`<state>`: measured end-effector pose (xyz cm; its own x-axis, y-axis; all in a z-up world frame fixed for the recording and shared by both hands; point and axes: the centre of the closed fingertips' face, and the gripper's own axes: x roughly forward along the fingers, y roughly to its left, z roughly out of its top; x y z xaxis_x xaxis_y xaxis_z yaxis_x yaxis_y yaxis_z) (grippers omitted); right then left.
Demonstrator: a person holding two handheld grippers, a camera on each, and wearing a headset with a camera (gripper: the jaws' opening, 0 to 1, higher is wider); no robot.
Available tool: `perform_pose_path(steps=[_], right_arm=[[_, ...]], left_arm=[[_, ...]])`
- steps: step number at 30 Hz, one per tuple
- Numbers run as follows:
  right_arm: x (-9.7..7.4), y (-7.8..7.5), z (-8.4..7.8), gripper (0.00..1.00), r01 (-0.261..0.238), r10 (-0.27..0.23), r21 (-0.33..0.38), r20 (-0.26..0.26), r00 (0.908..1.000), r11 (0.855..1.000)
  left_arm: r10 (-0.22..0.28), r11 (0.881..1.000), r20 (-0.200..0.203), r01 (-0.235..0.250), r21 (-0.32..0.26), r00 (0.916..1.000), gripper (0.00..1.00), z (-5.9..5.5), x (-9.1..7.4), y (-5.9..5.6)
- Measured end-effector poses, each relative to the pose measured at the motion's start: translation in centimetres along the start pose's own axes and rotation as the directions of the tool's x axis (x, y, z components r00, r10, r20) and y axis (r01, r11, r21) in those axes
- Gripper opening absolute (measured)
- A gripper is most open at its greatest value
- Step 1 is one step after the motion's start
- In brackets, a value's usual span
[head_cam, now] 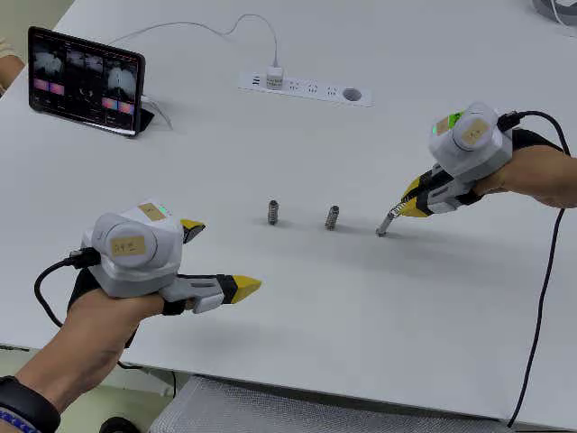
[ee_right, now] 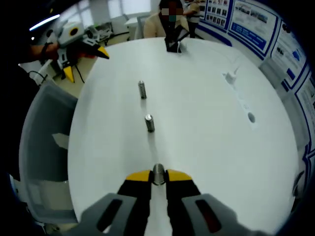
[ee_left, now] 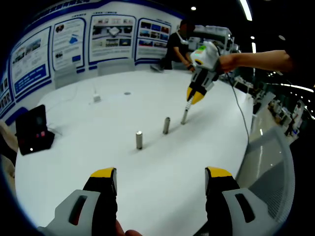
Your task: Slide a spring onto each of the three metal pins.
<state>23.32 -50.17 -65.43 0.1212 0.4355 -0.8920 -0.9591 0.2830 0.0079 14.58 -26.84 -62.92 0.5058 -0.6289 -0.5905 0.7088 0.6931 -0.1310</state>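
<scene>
Head view: right tongs (head_cam: 407, 209) clamped shut on third pin (head_cam: 386, 225), which tilts, foot on table (head_cam: 361, 343), at row's right end. Left tongs (head_cam: 224, 257) wide open, empty, well apart. Middle pin (head_cam: 332, 217), left pin (head_cam: 273, 212) upright.

- A dark tablet (head_cam: 86, 79) stands at the upper left of the head view, its screen lit.
- A white power strip (head_cam: 306, 89) lies at the upper middle, a white charger (head_cam: 274, 76) plugged into it.
- A thin cable (head_cam: 212, 27) runs from the charger towards the tablet.
- A grey mesh chair (head_cam: 270, 410) is at the bottom edge.
- Blue and white posters (ee_left: 74, 42) hang at the upper left of the left gripper view.
</scene>
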Motion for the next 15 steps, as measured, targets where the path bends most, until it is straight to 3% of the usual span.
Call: perform_pose_path(steps=[15], right_arm=[[1.1,0.1,0.1,0.13,-0.022,0.022,-0.02,-0.027,0.9994,1.0]], left_arm=[[0.009,1.0,-0.01,-0.009,-0.012,0.9999,0.73,-0.4,-0.4,0.3]])
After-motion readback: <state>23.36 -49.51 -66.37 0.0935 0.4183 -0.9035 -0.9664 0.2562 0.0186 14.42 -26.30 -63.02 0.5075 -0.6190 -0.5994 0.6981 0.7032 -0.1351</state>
